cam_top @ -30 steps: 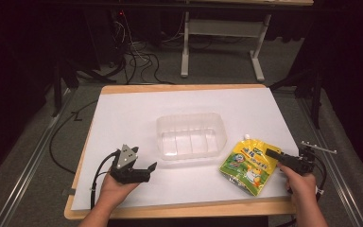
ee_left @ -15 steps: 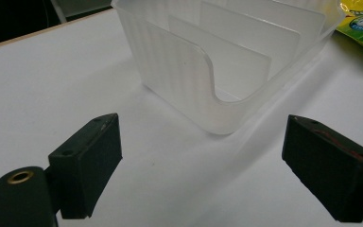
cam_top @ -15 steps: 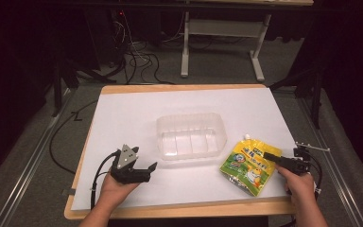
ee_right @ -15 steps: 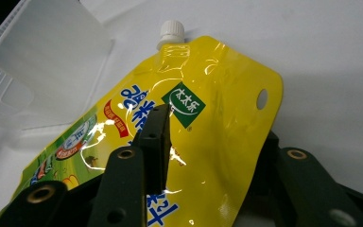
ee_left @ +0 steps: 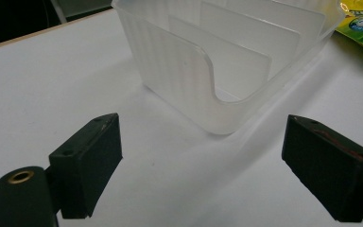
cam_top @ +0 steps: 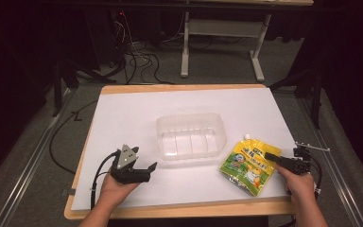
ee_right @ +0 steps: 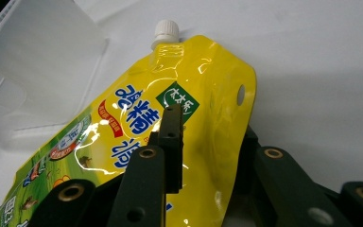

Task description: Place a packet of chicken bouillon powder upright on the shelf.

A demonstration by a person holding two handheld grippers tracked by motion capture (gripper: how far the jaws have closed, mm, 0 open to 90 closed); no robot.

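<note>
— Surface (cam_top: 137, 109) first: what sits on it?
— Clear divided bin (cam_top: 191, 135), empty; yellow spout pouch (cam_top: 249, 165) lies just right of it.
— Handling?
— Soft, slick, probably sloshy. Right gripper (cam_top: 273, 157) fingers have just been closing and pinch its edge near the spout. Left gripper (cam_top: 144, 172) rests released.

A wooden-edged table (cam_top: 179, 88) carries a white sheet (cam_top: 137, 118) that covers nearly all of its top. Near the middle of the sheet stands a clear plastic divided bin (cam_top: 191, 135). Just beside the bin, toward its right front corner, lies a yellow spouted pouch (cam_top: 249, 164), flat on the sheet with its white cap (cam_top: 247, 137) pointing toward the bin.
</note>
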